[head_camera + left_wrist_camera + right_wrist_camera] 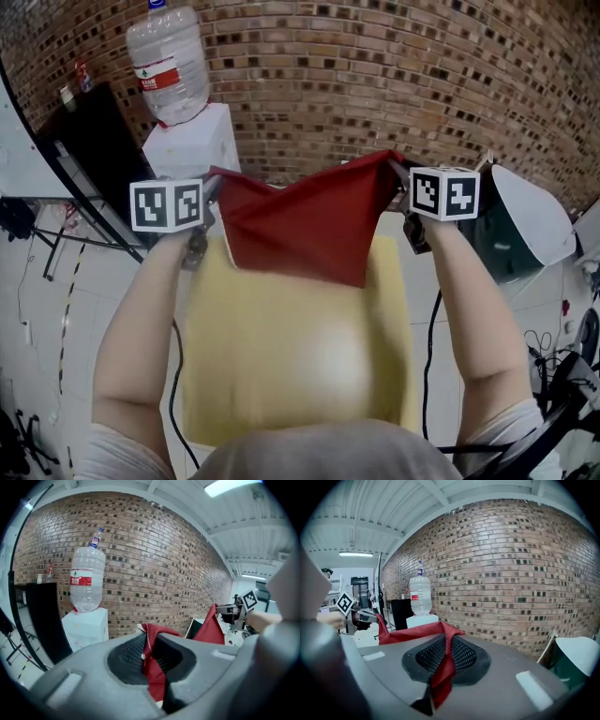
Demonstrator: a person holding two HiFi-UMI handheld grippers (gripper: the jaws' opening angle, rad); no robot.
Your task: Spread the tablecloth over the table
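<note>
one tablecloth (309, 225) corner inside each pair of jaws — clamped

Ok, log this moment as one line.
left gripper: shut on cloth corner | right gripper: shut on cloth corner | cloth: held up over table, hanging | spread: not yet

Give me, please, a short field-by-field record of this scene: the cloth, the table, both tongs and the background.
cloth: red tablecloth, held up in the air by two corners, sagging between them
table: yellow-topped table beneath the cloth, mostly uncovered
left tongs: shut on one corner of the cloth
right tongs: shut on the other corner
background: brick wall; white water dispenser with a bottle on top
task state: cloth not yet spread
</note>
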